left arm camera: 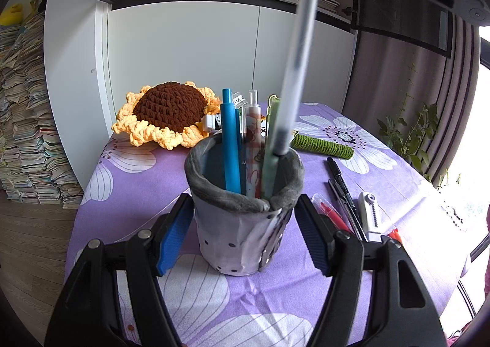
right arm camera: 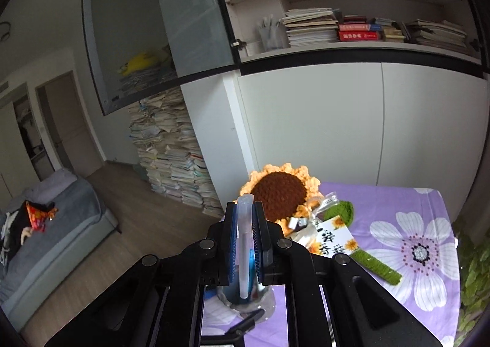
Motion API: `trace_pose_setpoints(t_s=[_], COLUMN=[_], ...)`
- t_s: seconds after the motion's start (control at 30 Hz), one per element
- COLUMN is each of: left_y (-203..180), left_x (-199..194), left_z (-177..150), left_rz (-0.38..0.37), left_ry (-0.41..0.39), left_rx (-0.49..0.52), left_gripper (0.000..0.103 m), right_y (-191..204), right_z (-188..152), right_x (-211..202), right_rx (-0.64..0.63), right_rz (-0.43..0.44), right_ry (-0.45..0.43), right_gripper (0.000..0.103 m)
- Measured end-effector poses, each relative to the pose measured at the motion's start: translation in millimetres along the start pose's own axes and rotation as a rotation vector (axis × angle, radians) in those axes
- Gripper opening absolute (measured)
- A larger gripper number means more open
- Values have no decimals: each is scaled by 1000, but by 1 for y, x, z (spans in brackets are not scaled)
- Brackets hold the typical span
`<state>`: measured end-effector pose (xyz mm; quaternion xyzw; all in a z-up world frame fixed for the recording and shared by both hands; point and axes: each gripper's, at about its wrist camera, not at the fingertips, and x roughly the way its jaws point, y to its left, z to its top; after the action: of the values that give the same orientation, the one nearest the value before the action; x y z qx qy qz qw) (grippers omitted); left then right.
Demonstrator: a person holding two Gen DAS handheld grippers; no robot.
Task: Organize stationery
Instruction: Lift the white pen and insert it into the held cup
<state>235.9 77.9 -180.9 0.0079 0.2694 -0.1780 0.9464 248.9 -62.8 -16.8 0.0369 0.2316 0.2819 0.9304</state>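
a translucent pen [right arm camera: 245,243] stands almost upright, its upper end clamped between the blue pads of the right gripper [right arm camera: 245,209], whose jaws are closed tight on it; in the left wrist view its dark tip sits just inside the rim of the grey pen holder [left arm camera: 245,209] on the far right side. the holder stands upright on the purple floral tablecloth [left arm camera: 147,169] and already contains a teal pen [left arm camera: 229,138], a patterned pen [left arm camera: 253,132] and a pale green pen [left arm camera: 271,138]. the left gripper [left arm camera: 245,224] brackets the holder, its jaws partly open with 1 pad on each side; the left pad touches the wall, but i cannot tell if the right one presses on it. to the right on the cloth lie a black marker [left arm camera: 338,175], a red pen [left arm camera: 332,212] and a white utility knife [left arm camera: 370,215]. behind the holder rest a crocheted sunflower [left arm camera: 168,111] and its green stem [left arm camera: 321,145].
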Motion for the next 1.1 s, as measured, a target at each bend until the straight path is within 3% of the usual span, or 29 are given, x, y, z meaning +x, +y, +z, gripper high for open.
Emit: trace_pose_setpoints(t_s=[0.57,1.1], left_y=[-1,-2], left_x=[0,0], left_z=[0,1], left_rz=[0,1], left_ry=[0,1], left_rx=[1,1], left_gripper=[68,68], right_y=[-10,-23], right_z=[-54,-55], right_x=[52,47], right_rx=[-38,52], right_rz=[-57,-16], right_ry=[178,201], right_gripper=[11,11])
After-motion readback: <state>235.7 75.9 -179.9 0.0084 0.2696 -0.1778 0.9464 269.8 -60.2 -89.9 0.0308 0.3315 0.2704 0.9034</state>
